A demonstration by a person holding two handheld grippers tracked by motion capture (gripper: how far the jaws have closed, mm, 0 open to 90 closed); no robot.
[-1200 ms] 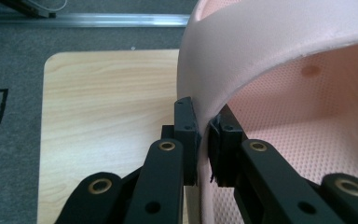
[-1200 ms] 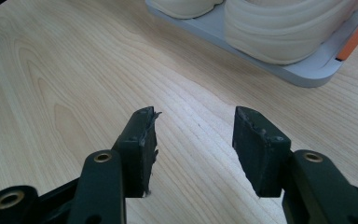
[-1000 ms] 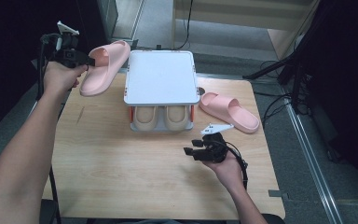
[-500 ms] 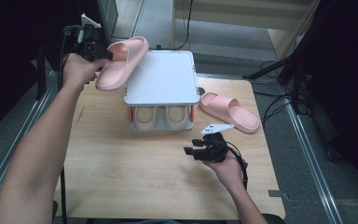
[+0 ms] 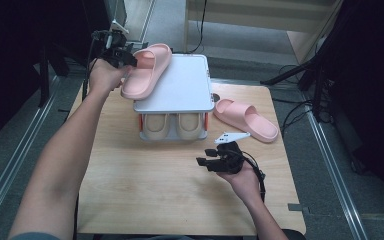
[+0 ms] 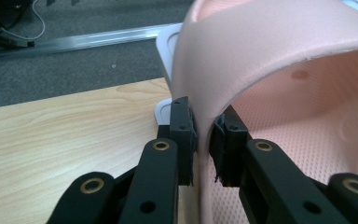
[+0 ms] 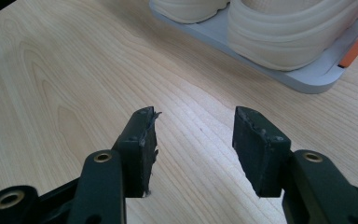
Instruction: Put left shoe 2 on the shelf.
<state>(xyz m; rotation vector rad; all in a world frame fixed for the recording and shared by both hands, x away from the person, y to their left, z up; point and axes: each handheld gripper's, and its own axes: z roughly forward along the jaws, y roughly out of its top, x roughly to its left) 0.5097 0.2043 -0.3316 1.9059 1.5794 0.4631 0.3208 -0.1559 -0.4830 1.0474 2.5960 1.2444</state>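
Observation:
My left gripper [image 5: 124,56] is shut on the strap of a pink slipper [image 5: 147,68], which it holds tilted over the left edge of the grey rack's top shelf [image 5: 185,85]. In the left gripper view the jaws pinch the pink slipper's [image 6: 279,70] strap edge. A second pink slipper [image 5: 246,119] lies on the table right of the rack. A pair of beige shoes [image 5: 172,125] sits on the rack's lower shelf. My right gripper [image 5: 206,162] rests open over the wooden table in front of the rack, nothing between its jaws; the beige shoes [image 7: 289,32] lie ahead of it.
The wooden table [image 5: 145,195] stands on a grey floor with metal rails [image 5: 10,165] along its left side. Black cables [image 5: 290,112] and stand legs lie on the floor at the right. The rack's lower shelf [image 7: 307,77] has an orange post at its corner.
My left gripper has carried the pink slipper rightward from beside the rack's left edge to over its top shelf. The right gripper has stayed in place.

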